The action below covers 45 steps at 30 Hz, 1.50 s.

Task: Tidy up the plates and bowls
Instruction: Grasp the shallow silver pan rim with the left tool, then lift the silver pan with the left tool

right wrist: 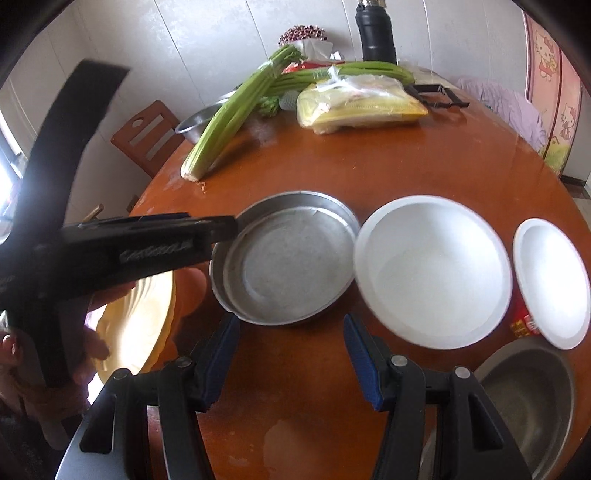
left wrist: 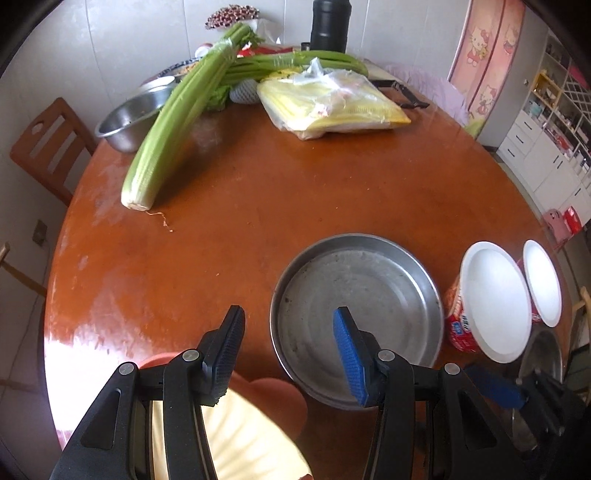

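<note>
yellow plate point(left wrist: 236, 435) partly behind claw, steel bowl point(right wrist: 528, 402) cropped

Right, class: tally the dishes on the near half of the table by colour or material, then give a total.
Bare metal: 2, the flat pan and the metal bowl
White inside: 2, the large bowl and the small bowl
Yellow: 1, the plate
Total: 5

Round orange-brown wooden table point(left wrist: 258, 206) bearing non-task items: long green celery bunch point(left wrist: 173, 122) lying diagonally with its cut base toward the camera; second celery bunch point(left wrist: 295, 61) lying crosswise behind it; clear plastic bag of yellow sheets point(left wrist: 332, 103), just beside the second bunch; tall black cylindrical flask point(left wrist: 328, 26), upright at the far edge. Brown wooden slat-back chair point(left wrist: 48, 144) stands at the table's left, against the pale wall
</note>
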Each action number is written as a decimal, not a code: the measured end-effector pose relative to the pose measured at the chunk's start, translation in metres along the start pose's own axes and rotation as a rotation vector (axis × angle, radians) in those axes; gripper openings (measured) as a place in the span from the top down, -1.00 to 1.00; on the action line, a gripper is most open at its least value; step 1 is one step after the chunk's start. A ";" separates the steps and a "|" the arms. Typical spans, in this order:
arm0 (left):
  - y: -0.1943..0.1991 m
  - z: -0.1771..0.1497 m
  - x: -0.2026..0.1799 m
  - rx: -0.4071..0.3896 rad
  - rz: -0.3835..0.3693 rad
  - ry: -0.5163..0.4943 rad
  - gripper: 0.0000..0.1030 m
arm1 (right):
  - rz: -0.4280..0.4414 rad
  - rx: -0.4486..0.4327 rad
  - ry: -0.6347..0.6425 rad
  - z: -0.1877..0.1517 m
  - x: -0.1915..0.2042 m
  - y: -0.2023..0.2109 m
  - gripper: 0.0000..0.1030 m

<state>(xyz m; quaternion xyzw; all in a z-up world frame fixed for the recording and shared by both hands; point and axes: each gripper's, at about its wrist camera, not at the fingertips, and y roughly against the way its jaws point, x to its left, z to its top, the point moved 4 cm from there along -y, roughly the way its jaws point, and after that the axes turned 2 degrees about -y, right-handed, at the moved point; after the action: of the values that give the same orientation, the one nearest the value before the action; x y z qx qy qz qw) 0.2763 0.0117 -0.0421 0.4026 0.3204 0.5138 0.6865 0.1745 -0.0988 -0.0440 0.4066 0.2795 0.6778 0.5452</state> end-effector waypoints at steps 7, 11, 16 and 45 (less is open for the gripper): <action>-0.014 0.002 0.004 0.021 -0.007 0.011 0.00 | -0.028 0.023 -0.051 0.001 0.000 -0.015 -0.12; -0.020 0.004 0.006 0.019 0.007 0.014 0.00 | -0.045 0.029 -0.091 0.003 -0.006 -0.022 -0.12; -0.030 0.004 0.005 0.034 0.010 0.012 0.00 | -0.062 0.021 -0.106 0.005 -0.008 -0.027 -0.12; -0.039 0.006 -0.002 0.027 -0.052 0.004 0.23 | -0.076 0.016 -0.074 0.012 -0.002 -0.045 -0.12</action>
<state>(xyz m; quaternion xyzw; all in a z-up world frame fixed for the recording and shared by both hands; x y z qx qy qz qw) 0.2981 0.0023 -0.0731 0.4021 0.3390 0.4922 0.6937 0.2082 -0.0906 -0.0755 0.4246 0.2798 0.6389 0.5773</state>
